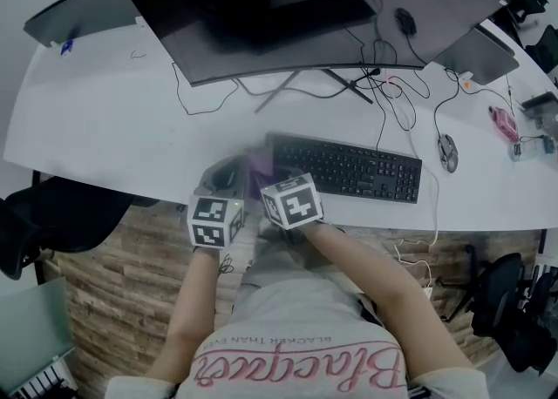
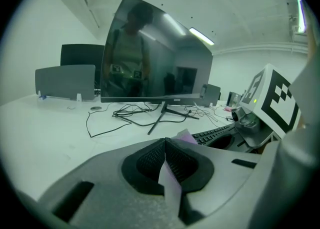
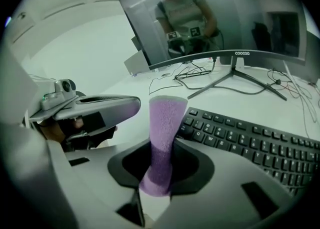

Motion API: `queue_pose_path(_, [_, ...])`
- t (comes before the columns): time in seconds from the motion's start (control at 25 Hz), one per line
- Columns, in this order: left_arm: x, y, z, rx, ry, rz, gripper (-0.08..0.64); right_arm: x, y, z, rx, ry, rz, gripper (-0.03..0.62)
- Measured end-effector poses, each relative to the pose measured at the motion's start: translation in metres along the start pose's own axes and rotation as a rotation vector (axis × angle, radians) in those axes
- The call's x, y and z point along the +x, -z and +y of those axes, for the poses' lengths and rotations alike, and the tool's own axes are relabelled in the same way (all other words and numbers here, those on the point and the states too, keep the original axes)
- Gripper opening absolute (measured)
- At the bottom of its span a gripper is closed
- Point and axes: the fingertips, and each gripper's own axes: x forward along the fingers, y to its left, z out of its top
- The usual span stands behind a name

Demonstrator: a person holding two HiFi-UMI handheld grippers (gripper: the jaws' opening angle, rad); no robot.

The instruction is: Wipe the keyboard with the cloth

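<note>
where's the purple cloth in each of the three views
Head view: the cloth is a purple blur at lower centre, just left of the keyboard.
Left gripper view: the cloth is a pale strip at bottom centre, pinched between the jaws.
Right gripper view: the cloth stands up at centre from between the jaws.
Shared landmark: the keyboard, right of the cloth in every view.

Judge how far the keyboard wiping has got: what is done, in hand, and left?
Done: the purple fleecy cloth is picked up. In hand: the left gripper and right gripper are both shut on it, near the left end of the black keyboard. Left: seemingly the whole wiping; the cloth is not on the keys.
</note>
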Motion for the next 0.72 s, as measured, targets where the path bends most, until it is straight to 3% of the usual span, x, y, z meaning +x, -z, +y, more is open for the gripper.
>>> queue_pose_path(0.72, [0.014, 0.003, -0.031, 0.036, 0.031, 0.025, 0.005, -0.021, 0.014, -0.030, 0.089, -0.010, 0.030, 0.094])
